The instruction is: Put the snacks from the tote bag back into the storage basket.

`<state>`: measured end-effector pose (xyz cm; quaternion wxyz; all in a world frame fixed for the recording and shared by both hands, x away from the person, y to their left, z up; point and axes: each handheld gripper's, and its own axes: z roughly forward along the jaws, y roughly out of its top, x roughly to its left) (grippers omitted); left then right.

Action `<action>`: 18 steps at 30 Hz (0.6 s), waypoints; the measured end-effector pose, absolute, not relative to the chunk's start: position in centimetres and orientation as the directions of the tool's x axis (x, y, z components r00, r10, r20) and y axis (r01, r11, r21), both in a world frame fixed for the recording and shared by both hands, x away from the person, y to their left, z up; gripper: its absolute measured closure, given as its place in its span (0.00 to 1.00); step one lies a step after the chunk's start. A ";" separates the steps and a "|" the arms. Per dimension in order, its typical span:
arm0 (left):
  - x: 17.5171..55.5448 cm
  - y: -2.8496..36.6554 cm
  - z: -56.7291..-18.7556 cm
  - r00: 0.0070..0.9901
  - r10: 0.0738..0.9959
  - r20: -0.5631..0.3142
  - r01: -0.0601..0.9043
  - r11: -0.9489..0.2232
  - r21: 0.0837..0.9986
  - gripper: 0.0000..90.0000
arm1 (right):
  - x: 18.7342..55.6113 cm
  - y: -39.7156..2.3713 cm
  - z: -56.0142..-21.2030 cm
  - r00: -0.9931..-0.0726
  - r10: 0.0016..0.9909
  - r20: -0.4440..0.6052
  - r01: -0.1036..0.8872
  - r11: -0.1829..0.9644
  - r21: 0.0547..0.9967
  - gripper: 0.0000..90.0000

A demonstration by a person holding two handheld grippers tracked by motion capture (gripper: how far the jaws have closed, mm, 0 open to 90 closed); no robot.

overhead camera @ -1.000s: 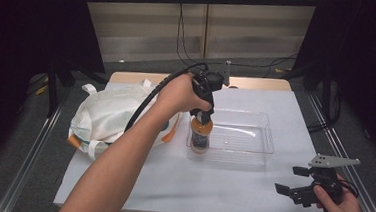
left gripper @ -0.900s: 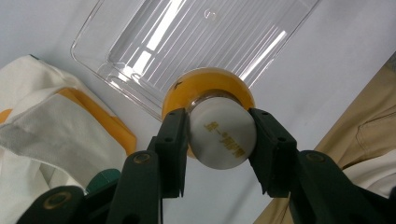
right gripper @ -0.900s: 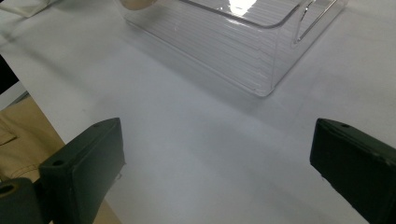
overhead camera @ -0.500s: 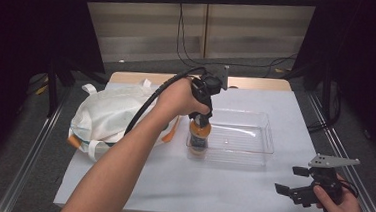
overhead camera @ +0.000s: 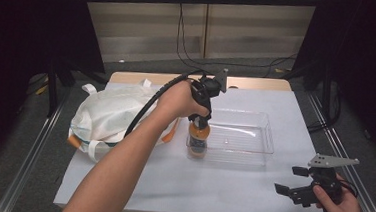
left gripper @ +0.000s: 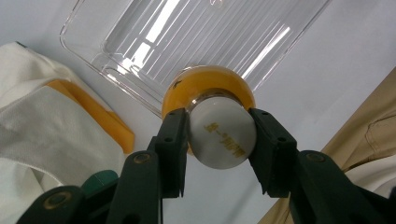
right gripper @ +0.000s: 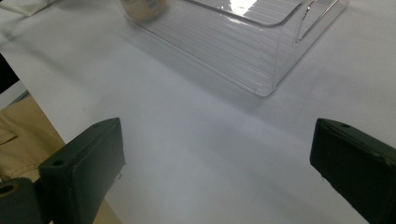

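White table (overhead camera: 180, 185): one tray (overhead camera: 252, 155), one bag (overhead camera: 110, 118); left hand-held gripper (left gripper: 219, 140) clamps one bottle (left gripper: 219, 133); right (right gripper: 217, 168) wide.

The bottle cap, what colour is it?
The cap is white with yellowish printing, above the orange bottle; the left gripper view shows it best.

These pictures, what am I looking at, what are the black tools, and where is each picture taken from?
A person sits at a table covered in white and holds a black two-jaw clamp tool in each hand. One picture looks down from above; the other two come from small cameras riding on each tool, looking along its jaws. The left gripper is clamped on the white cap of an orange bottle, which stands at the near left corner of a clear plastic tray. A white cloth bag with orange trim lies to the left. The right gripper is open and holds nothing near the table's front right corner.
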<state>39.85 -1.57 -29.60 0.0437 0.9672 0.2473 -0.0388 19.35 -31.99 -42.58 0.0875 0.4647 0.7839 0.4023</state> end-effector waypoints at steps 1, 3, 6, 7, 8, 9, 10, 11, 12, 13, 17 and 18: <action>39.8 -1.6 -29.6 0.873 0.477 -0.097 0.484 -0.872 0.066 0.66 | 19.3 -32.0 -42.5 -0.550 0.799 0.243 0.664 0.242 0.708 0.03; 39.9 -1.6 -29.6 0.873 0.477 -0.101 0.484 -0.872 0.064 0.66 | 19.4 -32.0 -42.6 -0.552 0.799 0.237 0.658 0.244 0.712 0.03; 39.9 -1.5 -29.7 0.872 0.478 -0.105 0.485 -0.872 0.062 0.66 | 19.3 -32.0 -42.6 -0.549 0.799 0.244 0.665 0.242 0.706 0.03; 39.9 -1.6 -29.8 0.868 0.485 -0.104 0.492 -0.868 0.063 0.66 | 19.4 -32.0 -42.6 -0.556 0.797 0.236 0.658 0.248 0.711 0.03; 39.9 -1.6 -29.8 0.868 0.485 -0.106 0.493 -0.868 0.064 0.66 | 19.4 -32.0 -42.6 -0.555 0.798 0.233 0.658 0.250 0.710 0.03; 39.9 -1.6 -29.8 0.868 0.485 -0.106 0.493 -0.867 0.066 0.66 | 19.4 -32.0 -42.6 -0.555 0.798 0.234 0.658 0.250 0.710 0.03; 39.9 -1.5 -29.8 0.867 0.487 -0.107 0.494 -0.867 0.066 0.66 | 19.4 -32.0 -42.6 -0.557 0.797 0.233 0.658 0.252 0.710 0.03; 39.9 -1.5 -29.8 0.866 0.488 -0.107 0.496 -0.866 0.066 0.66 | 19.4 -31.9 -42.6 -0.555 0.798 0.235 0.659 0.250 0.709 0.03; 39.9 -1.5 -29.8 0.866 0.489 -0.108 0.497 -0.865 0.067 0.66 | 19.4 -31.9 -42.6 -0.555 0.798 0.235 0.659 0.250 0.709 0.03; 39.9 -1.5 -29.8 0.866 0.488 -0.109 0.496 -0.866 0.069 0.66 | 19.4 -31.9 -42.6 -0.556 0.797 0.236 0.659 0.250 0.709 0.03; 40.0 -1.3 -29.8 0.870 0.481 -0.112 0.490 -0.869 0.070 0.66 | 19.4 -31.9 -42.6 -0.555 0.798 0.235 0.660 0.250 0.708 0.03; 40.1 -1.2 -29.8 0.863 0.491 -0.120 0.500 -0.863 0.067 0.66 | 19.4 -31.9 -42.6 -0.555 0.798 0.236 0.660 0.250 0.708 0.03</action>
